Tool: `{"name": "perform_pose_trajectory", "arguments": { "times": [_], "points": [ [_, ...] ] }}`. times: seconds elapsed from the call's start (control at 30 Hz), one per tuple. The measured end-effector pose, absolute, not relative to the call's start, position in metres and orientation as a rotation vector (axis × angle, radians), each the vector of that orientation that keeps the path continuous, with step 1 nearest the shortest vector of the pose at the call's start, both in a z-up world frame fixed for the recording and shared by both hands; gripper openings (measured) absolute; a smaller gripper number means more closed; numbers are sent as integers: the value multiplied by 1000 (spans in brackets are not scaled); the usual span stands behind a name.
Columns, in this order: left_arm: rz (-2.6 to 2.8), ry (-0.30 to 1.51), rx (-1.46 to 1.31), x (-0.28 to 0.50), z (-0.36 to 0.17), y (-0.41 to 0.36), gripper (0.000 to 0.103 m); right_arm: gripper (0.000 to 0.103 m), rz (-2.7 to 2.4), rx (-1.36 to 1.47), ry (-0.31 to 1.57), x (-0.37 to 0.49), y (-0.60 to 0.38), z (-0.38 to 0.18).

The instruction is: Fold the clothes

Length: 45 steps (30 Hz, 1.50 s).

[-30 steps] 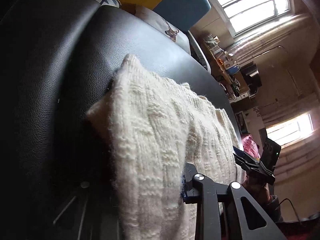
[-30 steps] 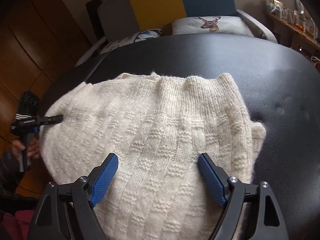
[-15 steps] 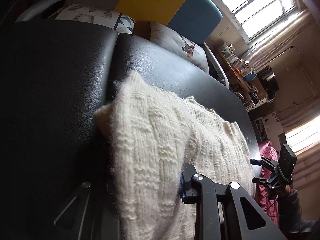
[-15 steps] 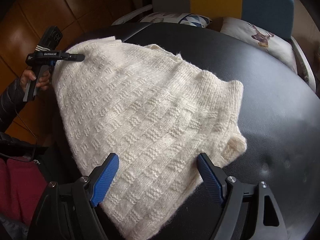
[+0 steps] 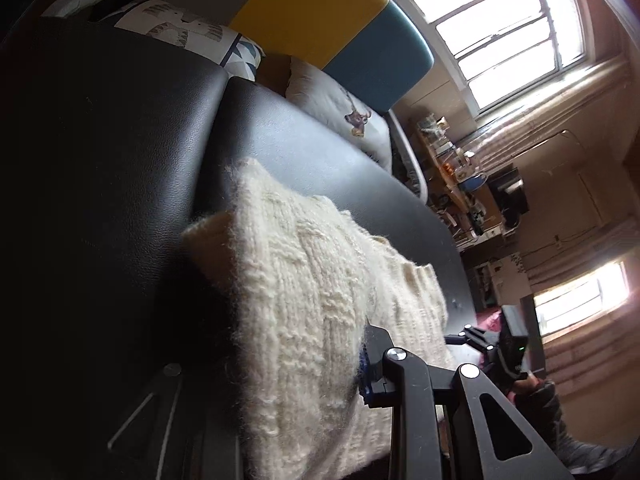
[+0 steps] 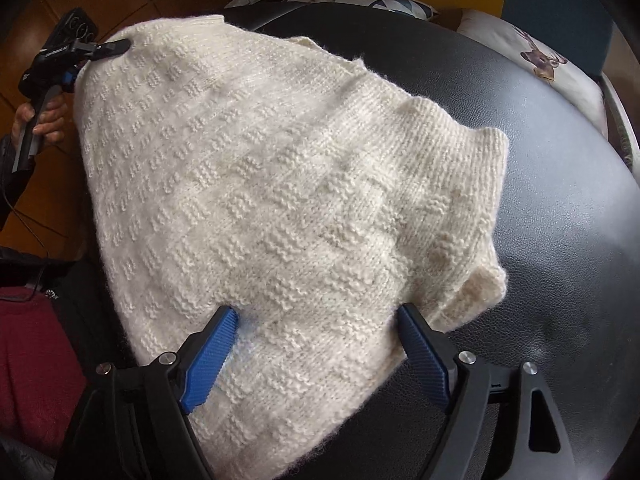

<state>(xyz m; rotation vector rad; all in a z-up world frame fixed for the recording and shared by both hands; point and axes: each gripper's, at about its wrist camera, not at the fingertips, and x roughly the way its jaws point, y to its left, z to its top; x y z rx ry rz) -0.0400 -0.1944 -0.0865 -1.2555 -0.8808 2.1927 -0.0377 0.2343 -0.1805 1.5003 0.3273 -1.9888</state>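
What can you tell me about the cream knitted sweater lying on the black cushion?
The cream knitted sweater is thick, fuzzy wool with a raised block pattern and a ribbed band along one edge. It lies spread and partly folded on the black leather-look cushion, one thick corner sticking out. The left gripper is clamped on its far edge. The right gripper hovers over its near part, its blue-padded jaws, just opened wider, astride the knit without pinching.

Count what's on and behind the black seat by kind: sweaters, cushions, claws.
Sweaters: 1, the cream sweater on the black seat.
Cushions: 2, the deer cushion and the patterned cushion.
Claws: 2, the left claw gripping the sweater's edge, the right claw open.
Total: 5
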Motion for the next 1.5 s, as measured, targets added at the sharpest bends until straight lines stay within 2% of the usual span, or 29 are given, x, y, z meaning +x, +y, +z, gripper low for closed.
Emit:
{"name": "perform_pose_trajectory", "arguments": {
  "times": [0.13, 0.37, 0.67, 0.8, 0.97, 1.17, 1.47, 1.5],
  "points": [
    [2160, -959, -1169, -35, -71, -191, 26, 93, -2044, 1484, 277, -36, 235, -183],
    [2102, -1102, -1041, -37, -47, -174, 25, 94, -2142, 1431, 162, -36, 236, -185],
    [2098, -1093, -988, -53, -8, -117, 25, 94, -2212, 1335, 25, -39, 239, -188],
    [2089, -1034, -1003, -63, 4, -74, 24, 94, -2223, 1283, -45, -38, 249, -191],
    [2091, -827, -1099, -69, 6, -3, 24, 95, -2229, 1231, -115, -31, 242, -196],
    [2053, -667, -1266, -75, -24, 66, 24, 94, -2240, 1186, -165, -21, 242, -202],
    [2074, -552, -1416, -71, -54, 110, 25, 94, -2275, 1132, -137, -12, 246, -203],
    [2074, -555, -1429, -72, -54, 113, 27, 94, -2274, 1133, -140, -9, 249, -202]
  ]
}}
